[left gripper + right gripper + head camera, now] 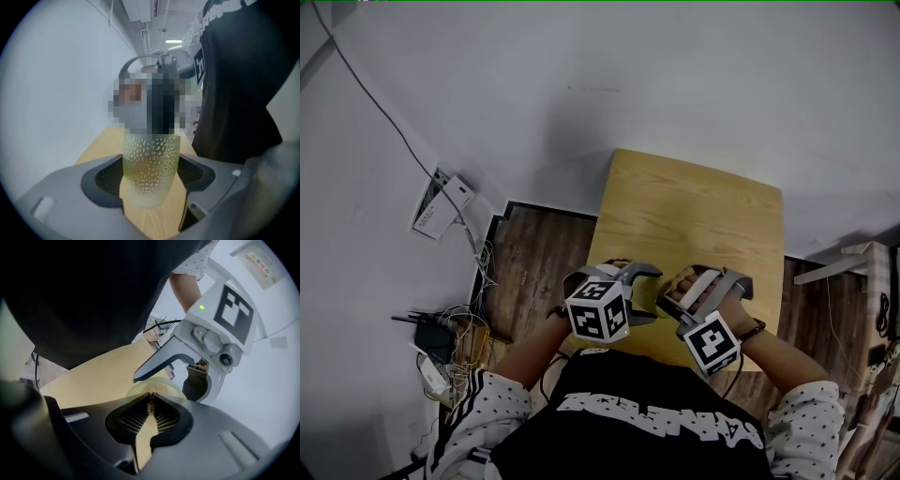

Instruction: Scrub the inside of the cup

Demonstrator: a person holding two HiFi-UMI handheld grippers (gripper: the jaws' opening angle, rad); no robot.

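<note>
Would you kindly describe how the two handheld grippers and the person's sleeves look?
The left gripper and right gripper are grey plastic with dark ribbed pads; each carries a white cube with black square markers. The sleeves are white with small dark dots.

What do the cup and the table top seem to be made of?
Cup: likely translucent plastic or glass, yellow-green, honeycomb-dimpled surface; light passes through it. Table top: wood or wood-look laminate, pale matte, faint grain.

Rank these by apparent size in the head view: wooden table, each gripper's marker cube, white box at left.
1. Wooden table.
2. Left cube, slightly.
3. Right cube and white box: too alike to rank. The cubes sit nearer the camera, so they look inflated.
</note>
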